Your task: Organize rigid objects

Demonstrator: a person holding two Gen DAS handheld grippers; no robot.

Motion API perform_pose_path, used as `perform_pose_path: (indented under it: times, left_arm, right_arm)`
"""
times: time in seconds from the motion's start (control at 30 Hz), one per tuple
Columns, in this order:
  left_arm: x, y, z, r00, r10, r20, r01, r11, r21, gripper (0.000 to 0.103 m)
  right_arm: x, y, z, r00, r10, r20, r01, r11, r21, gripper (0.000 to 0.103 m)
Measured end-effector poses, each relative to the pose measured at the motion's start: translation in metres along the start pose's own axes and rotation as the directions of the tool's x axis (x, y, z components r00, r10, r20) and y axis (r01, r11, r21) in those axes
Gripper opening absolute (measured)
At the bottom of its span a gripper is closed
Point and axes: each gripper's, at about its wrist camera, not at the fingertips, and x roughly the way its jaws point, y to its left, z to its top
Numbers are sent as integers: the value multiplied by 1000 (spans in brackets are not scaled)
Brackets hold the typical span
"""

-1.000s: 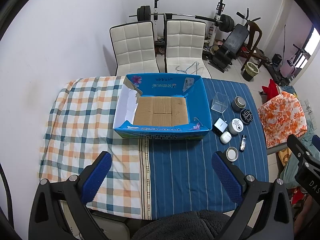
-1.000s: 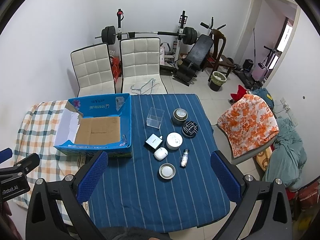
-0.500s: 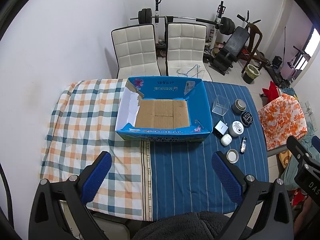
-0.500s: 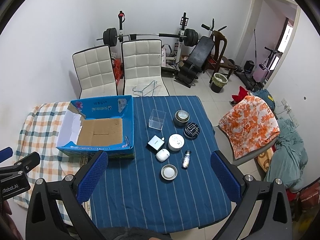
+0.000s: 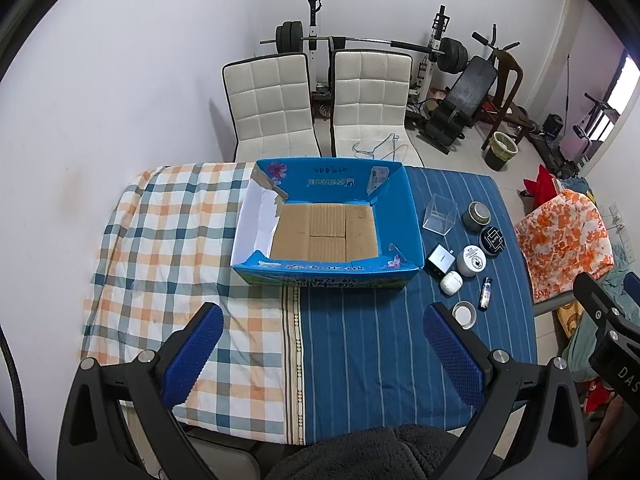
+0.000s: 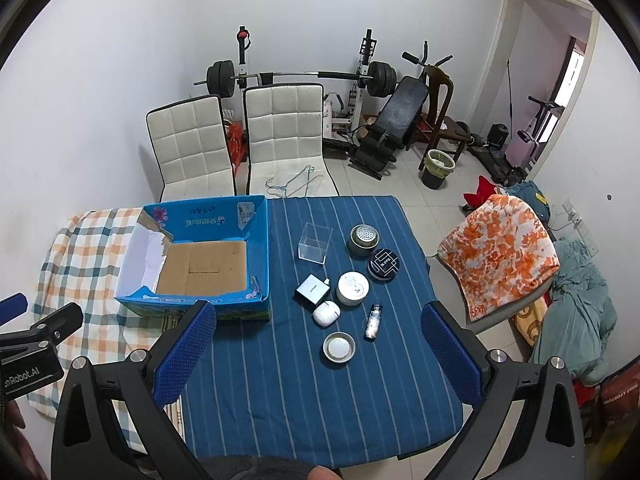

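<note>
An open blue cardboard box (image 5: 408, 216) (image 6: 256, 240) with a bare brown floor sits mid-table. Right of it on the blue striped cloth lie several small items: a clear plastic cube (image 6: 315, 241), a grey tin (image 6: 364, 239), a black round case (image 6: 383, 263), a white jar (image 6: 352, 288), a grey charger (image 6: 313, 289), a white earbud case (image 6: 326, 313), a small vial (image 6: 373, 321) and a metal lid (image 6: 339, 347). My left gripper (image 5: 322, 354) hovers open high above the table's near edge. My right gripper (image 6: 318, 350) is also open and holds nothing.
The table carries a checked cloth (image 5: 168, 240) on the left and a blue striped cloth (image 6: 320, 392) on the right. Two white chairs (image 5: 320, 100) stand behind it, with gym gear beyond. An orange patterned chair (image 6: 500, 248) stands to the right.
Both grippers have risen and drawn back a little, so the table and box look slightly smaller and lower in view. Nothing on the table has moved.
</note>
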Motion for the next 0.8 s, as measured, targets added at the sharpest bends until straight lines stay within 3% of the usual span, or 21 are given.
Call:
perform_pose_path:
  times: [0.8]
  left_arm:
    - [-2,1,0,1000,1,8,-1,1000,2,103]
  right_arm:
    - [-7,-8,-4,1000,8,24,-9,1000,10,103]
